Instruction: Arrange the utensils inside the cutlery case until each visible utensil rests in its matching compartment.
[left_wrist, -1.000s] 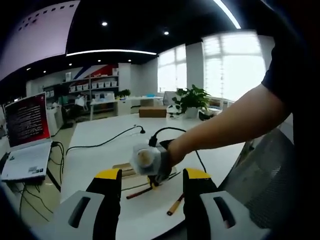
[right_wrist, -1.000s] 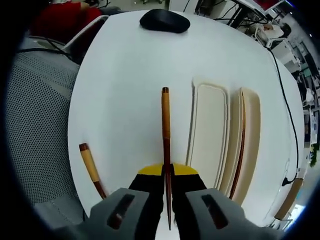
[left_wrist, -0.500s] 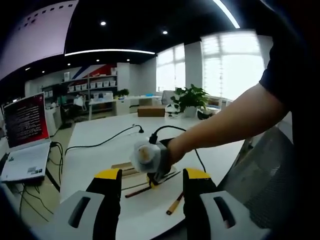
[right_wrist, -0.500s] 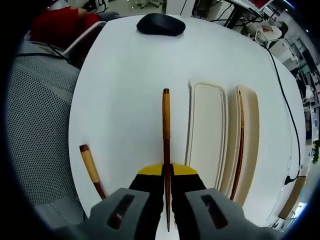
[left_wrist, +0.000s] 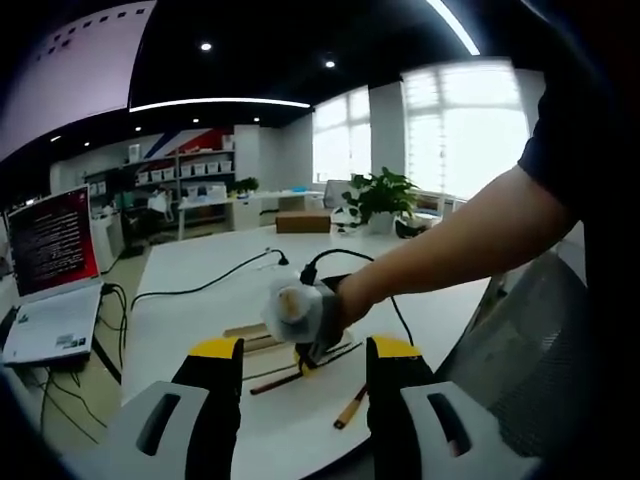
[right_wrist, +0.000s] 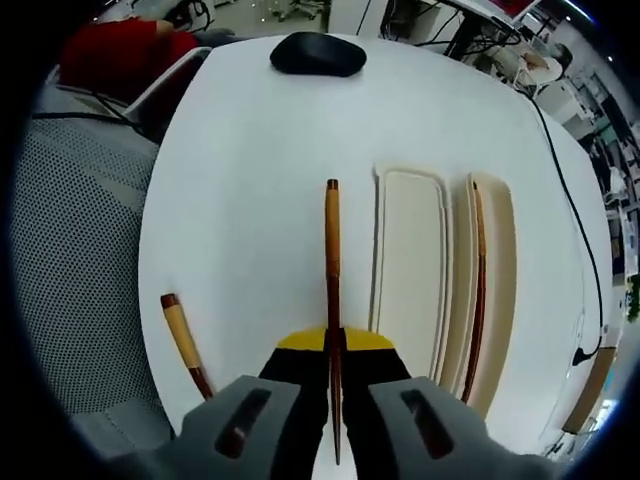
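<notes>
In the right gripper view my right gripper (right_wrist: 334, 345) is closed on a wooden chopstick (right_wrist: 331, 262), its yellow-tipped jaws pressed together around the dark lower part of the stick while the lighter handle end runs straight ahead above the white table (right_wrist: 250, 170). Just to the right of that stick lies the cutlery case (right_wrist: 445, 270), a pale cream tray with two long compartments side by side. The nearer compartment (right_wrist: 412, 262) has nothing in it that I can see; the farther one holds a second chopstick (right_wrist: 477, 290) lying lengthwise along it. A third utensil with a light wooden handle (right_wrist: 183, 338) lies on the table to the left of my jaws, well apart from the case, with its dark end running under the gripper body (I cannot tell what kind of utensil it is). A black computer mouse (right_wrist: 318, 53) sits at the far edge of the table, and a grey mesh chair (right_wrist: 70, 260) stands off to the left.

In the left gripper view my left gripper (left_wrist: 303, 362) has its jaws spread apart with nothing between them, held away from the table. Beyond it the person's arm (left_wrist: 450, 250) reaches in from the right, holding the right gripper over the case (left_wrist: 255, 340). A laptop (left_wrist: 55, 270) with a red screen sits at the left, and a potted plant (left_wrist: 385, 200) stands near the window.
</notes>
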